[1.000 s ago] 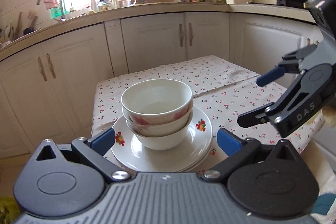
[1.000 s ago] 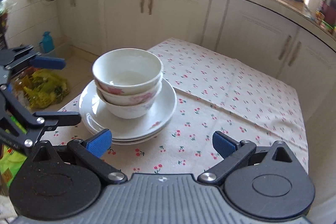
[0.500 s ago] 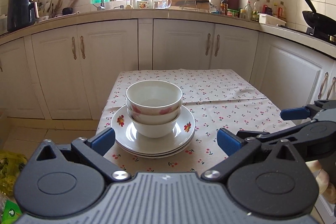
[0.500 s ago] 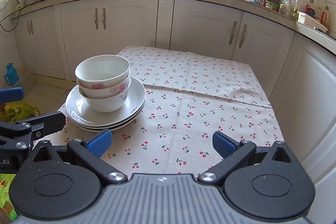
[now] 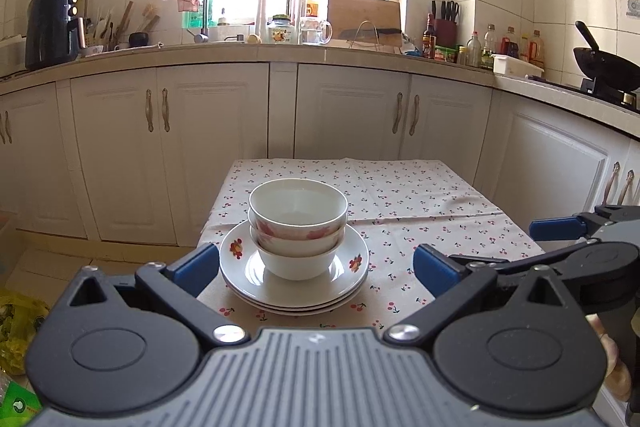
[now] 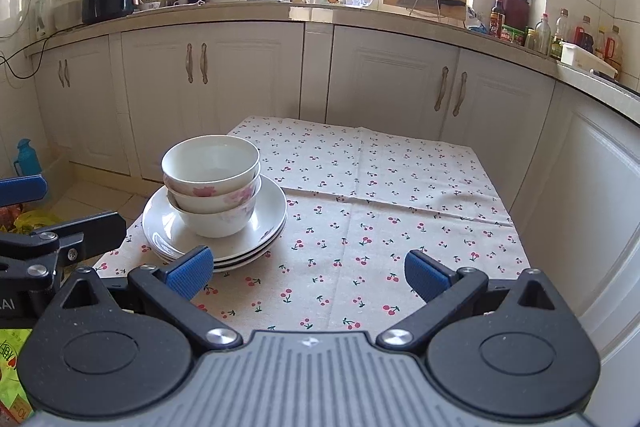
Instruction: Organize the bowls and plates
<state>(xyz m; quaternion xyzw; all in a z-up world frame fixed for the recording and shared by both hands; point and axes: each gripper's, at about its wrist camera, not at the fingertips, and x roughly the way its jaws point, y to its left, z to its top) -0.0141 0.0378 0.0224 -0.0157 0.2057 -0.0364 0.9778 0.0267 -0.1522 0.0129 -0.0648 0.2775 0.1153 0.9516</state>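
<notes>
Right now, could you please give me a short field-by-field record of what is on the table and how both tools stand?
bowls: three nested bowls, upright, top one looks empty
plates: stack of plates under the bowls; three rims seem to show
surface: cherry-print tablecloth, otherwise bare
stack position: left part of the cloth, near its front edge
left tool: open, holding nothing, facing the stack
right tool: open, holding nothing, stack ahead to its left
contact: neither tool touches the dishes
</notes>
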